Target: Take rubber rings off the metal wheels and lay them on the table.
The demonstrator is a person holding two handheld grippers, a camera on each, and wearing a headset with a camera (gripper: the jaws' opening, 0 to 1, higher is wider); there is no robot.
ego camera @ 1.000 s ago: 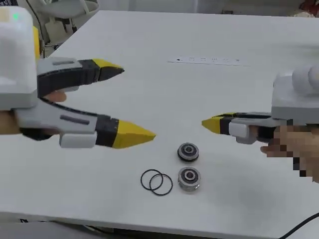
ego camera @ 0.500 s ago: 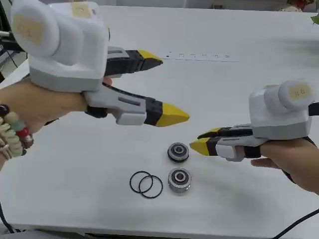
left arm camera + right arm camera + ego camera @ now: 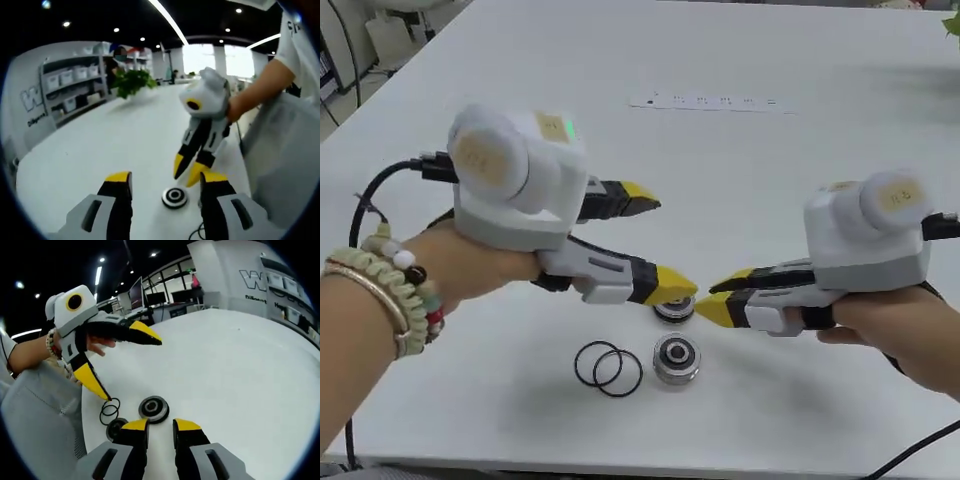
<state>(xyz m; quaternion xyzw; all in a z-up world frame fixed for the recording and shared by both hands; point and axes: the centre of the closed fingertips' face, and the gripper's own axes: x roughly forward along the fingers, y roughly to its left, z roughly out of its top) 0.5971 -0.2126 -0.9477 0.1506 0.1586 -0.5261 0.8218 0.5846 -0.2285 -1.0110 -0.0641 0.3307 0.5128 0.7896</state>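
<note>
Two metal wheels stand on the white table (image 3: 800, 160). The far wheel (image 3: 673, 310) (image 3: 174, 197) (image 3: 153, 407) has a dark rim, and the lower finger of my left gripper partly covers it in the head view. The near wheel (image 3: 676, 358) (image 3: 116, 427) looks bare metal. Two black rubber rings (image 3: 608, 368) (image 3: 110, 411) lie overlapped to its left. My left gripper (image 3: 668, 243) (image 3: 166, 186) (image 3: 132, 370) is wide open just above the far wheel. My right gripper (image 3: 712, 298) (image 3: 187, 175) (image 3: 161, 426) points at that wheel from the right, its jaws a narrow gap apart and holding nothing.
A white strip with small printed marks (image 3: 705, 102) lies far back on the table. A black cable (image 3: 390, 180) runs to the left gripper and another cable (image 3: 920, 455) crosses the near right corner. The table's front edge runs just below the rings.
Both grippers have closed in on the far wheel, the left from the upper left, the right from the right. Wheels and rings lie as before. The head camera has shifted.
</note>
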